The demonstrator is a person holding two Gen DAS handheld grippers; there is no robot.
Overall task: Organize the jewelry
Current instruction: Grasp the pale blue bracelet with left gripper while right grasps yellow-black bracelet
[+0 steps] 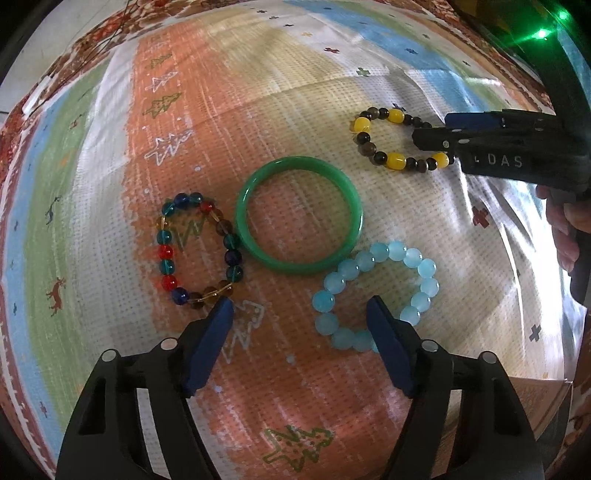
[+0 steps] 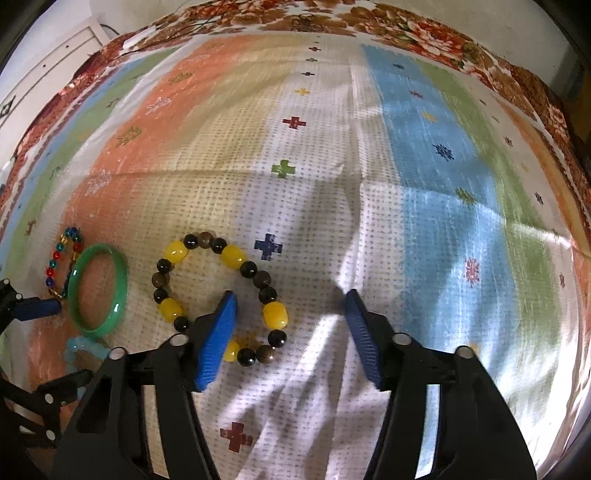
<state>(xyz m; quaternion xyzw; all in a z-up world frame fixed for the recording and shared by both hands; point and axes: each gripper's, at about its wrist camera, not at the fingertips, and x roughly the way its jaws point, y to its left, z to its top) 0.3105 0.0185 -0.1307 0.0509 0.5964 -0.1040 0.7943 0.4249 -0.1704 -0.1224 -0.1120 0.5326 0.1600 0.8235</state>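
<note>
Several bracelets lie on a patterned cloth. In the left wrist view a green bangle (image 1: 299,216) is in the middle, a multicoloured bead bracelet (image 1: 199,251) to its left, a pale blue bead bracelet (image 1: 376,291) to its lower right, a yellow-and-dark bead bracelet (image 1: 399,138) at upper right. My left gripper (image 1: 299,306) is open, one finger by each of the two near bracelets. My right gripper (image 2: 290,299) is open; its left finger (image 2: 218,339) sits inside the yellow-and-dark bracelet (image 2: 221,295), its right finger outside it. The right gripper also shows in the left view (image 1: 436,131).
The cloth (image 2: 369,166) has orange, white, blue and green stripes with small crosses and trees, over a floral-edged table cover (image 2: 406,26). Green bangle (image 2: 99,288) and the left gripper's finger (image 2: 37,308) show at the left of the right wrist view.
</note>
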